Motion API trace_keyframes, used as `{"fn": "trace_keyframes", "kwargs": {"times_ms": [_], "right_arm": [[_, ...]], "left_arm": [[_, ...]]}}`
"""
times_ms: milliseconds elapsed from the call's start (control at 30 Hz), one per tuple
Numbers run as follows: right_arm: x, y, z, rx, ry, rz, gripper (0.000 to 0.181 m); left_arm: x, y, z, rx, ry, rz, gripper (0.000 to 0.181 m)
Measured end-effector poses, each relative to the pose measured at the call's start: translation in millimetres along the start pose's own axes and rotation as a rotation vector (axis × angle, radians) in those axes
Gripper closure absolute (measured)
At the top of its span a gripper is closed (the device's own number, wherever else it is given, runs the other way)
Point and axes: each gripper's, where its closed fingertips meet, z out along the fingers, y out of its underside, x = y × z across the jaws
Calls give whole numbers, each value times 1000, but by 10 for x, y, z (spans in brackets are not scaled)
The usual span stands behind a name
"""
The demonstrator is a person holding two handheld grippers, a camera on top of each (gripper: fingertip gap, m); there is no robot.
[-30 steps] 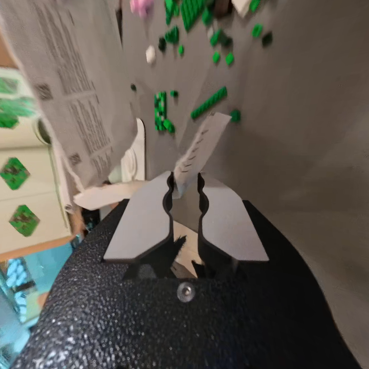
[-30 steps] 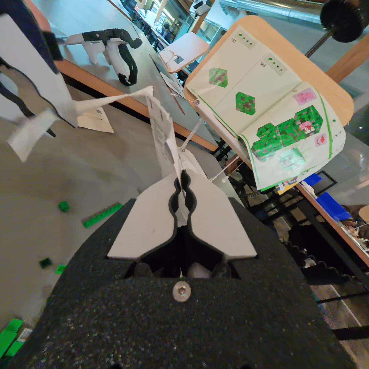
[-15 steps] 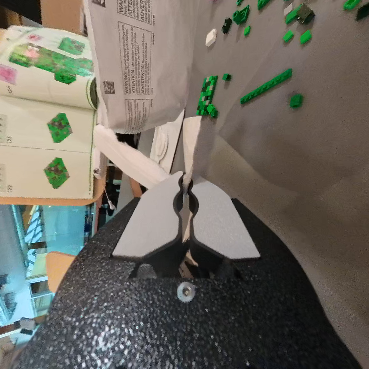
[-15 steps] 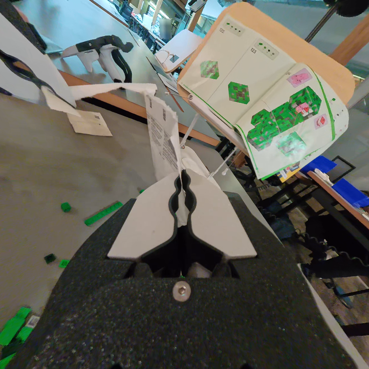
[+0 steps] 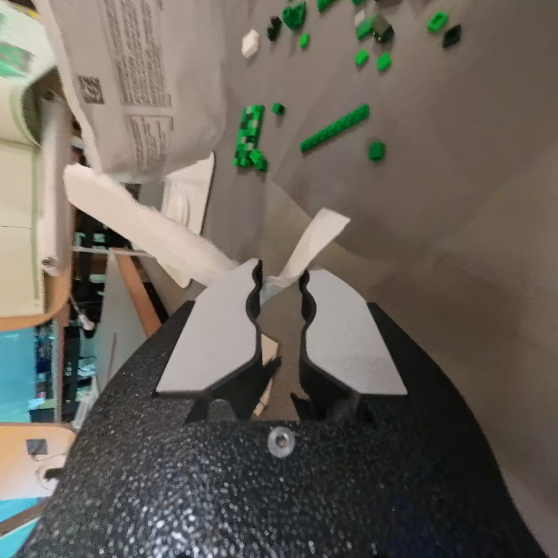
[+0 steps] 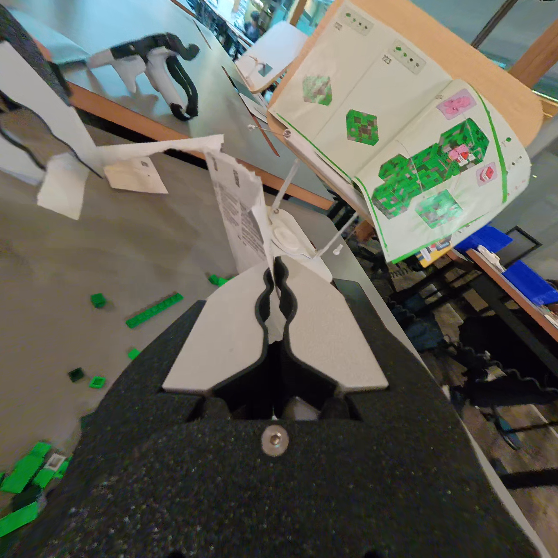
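- Right gripper (image 6: 275, 265) pinches a white printed paper bag (image 6: 238, 205), held above the grey table (image 6: 90, 241).
- Left gripper (image 5: 279, 271) stands narrowly parted around the bag's torn strip (image 5: 314, 241).

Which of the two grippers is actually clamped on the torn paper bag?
The right gripper: its jaws are pressed shut on the printed paper bag. The left gripper stands open, a torn paper strip lying loosely in its gap.

Bare grey table (image 5: 453, 211) ahead of left claw (image 5: 280, 273); green bricks (image 5: 335, 128) beyond, paper bag (image 5: 136, 84) left.
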Motion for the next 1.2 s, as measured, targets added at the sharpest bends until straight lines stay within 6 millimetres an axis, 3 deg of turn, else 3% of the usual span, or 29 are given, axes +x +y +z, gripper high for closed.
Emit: {"fn": "trace_keyframes", "kwargs": {"times_ms": [167,367,467,567,633,733,933,1200], "right_arm": [[30,67,35,-70,57,-56,180],[-56,48,78,-112,74,-182,181],[-110,45,105,-122,70,-227,181],[-157,36,117,-116,54,-246,181],[-191,19,114,-99,32,-247,181],[-248,-9,98,-70,-12,-242,181],[-313,-60,39,-7,-86,-217,181],[-315,-123,-18,31,-107,-207,181]], "left_arm": [[282,39,-34,0,275,-270,124],[299,68,-140,33,330,-388,134],[131,-87,-262,130,282,-412,152],[-270,-394,-412,297,124,-428,165],[-519,-565,-485,354,19,-394,167],[-707,-811,-498,380,-37,-281,170],[-792,-976,-300,273,22,-81,181],[-738,-996,-207,260,239,-129,181]]}}
